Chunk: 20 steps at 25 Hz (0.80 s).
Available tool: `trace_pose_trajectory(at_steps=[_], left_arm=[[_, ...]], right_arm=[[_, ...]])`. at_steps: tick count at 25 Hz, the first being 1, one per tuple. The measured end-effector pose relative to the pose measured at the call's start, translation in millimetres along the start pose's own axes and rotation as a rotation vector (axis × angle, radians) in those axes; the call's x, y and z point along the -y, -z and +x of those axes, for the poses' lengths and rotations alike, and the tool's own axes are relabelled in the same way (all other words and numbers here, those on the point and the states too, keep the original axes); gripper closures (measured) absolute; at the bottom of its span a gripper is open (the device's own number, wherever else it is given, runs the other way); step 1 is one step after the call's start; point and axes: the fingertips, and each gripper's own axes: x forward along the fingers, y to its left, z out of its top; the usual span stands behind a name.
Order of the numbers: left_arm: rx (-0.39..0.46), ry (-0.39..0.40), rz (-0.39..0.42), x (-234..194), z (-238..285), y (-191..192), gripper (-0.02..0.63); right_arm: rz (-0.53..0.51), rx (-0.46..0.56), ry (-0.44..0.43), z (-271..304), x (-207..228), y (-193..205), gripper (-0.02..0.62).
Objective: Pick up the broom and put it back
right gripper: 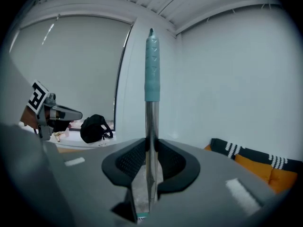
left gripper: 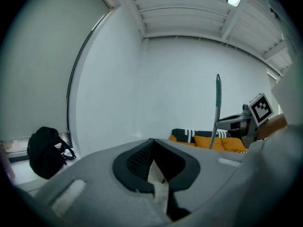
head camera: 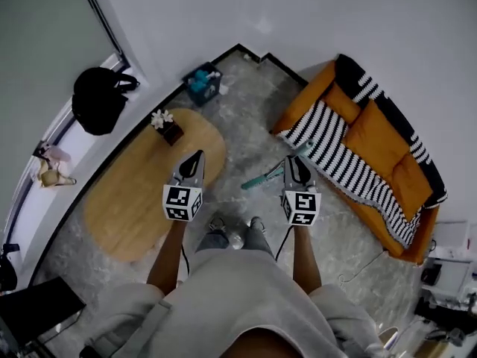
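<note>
Black rubber pressed to both sides of bare metal: found the right gripper (right gripper: 151,143) clamped on the lower shaft of the broom (right gripper: 151,70), with the teal grip rising straight above the jaws. Found the left gripper (left gripper: 152,143) with jaws together at the tips and nothing between them. Noted from the head view both grippers held out ahead of the person, the right one nearer the orange sofa (head camera: 376,136), the left well apart from it. Placed the broom in front of the sofa, near its striped throw (head camera: 335,159). Logged an oval wooden table (head camera: 127,207) across the floor from the sofa, with a small potted plant (head camera: 164,123) on it. Logged a black bag (head camera: 97,99) farther from the sofa, by the window, and a teal box (head camera: 203,83) in the room corner left of the sofa.
</note>
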Motion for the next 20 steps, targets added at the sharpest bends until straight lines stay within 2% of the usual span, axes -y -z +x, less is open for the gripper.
trace_pose_trajectory(at_steps=[5, 12, 20], left_arm=[[0.003, -0.177, 0.001, -12.6, -13.4, -3.0, 0.611], [-0.008, -0.424, -0.005, -3.6, -34.6, 1.9, 0.611], [-0.024, -0.683, -0.125, 23.7, -101.5, 45.0, 0.611]], right_arm=[[-0.015, -0.014, -0.193, 38.9, -19.3, 7.3, 0.514], [-0.037, -0.011, -0.453, 74.4, -30.1, 23.6, 0.514], [-0.105, -0.066, -0.66, 89.6, -65.0, 61.6, 0.514]])
